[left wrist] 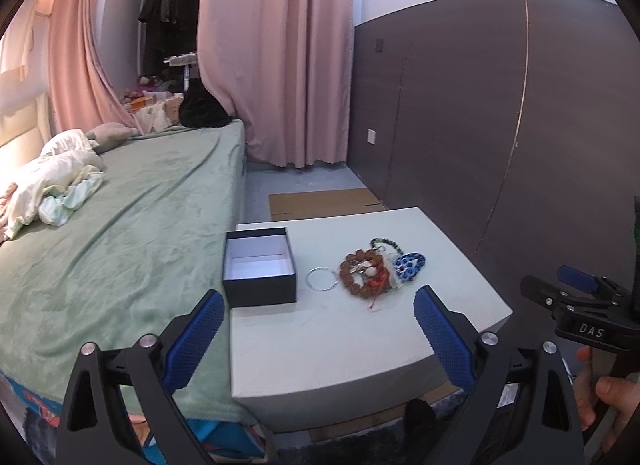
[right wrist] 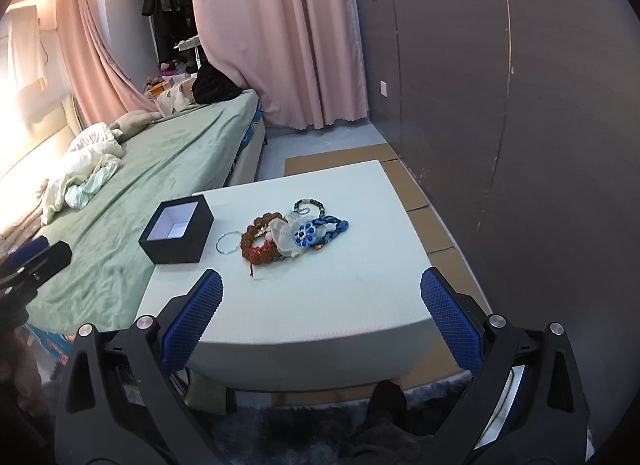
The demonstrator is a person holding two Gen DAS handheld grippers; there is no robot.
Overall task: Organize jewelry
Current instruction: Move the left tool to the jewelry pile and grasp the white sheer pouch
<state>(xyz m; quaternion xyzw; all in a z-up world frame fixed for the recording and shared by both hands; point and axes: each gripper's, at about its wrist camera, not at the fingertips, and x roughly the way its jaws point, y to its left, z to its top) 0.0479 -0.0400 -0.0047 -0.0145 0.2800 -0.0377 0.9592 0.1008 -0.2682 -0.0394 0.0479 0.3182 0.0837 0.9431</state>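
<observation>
Both the left gripper (left wrist: 318,335) and right gripper (right wrist: 320,315) gape wide over the tabletop (right wrist: 340,297); a black box (right wrist: 177,232) sits beside apparently tangled bracelets (right wrist: 294,231).

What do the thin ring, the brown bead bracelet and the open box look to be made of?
Thin ring: likely silvery metal, a bright glinting wire-thin hoop. Brown bead bracelet: probably wood or seed beads, matte reddish-brown and bumpy, with a red cord tassel. Open box: seemingly rigid cardboard, matte black outside, plain white lining, crisp square edges.
</observation>
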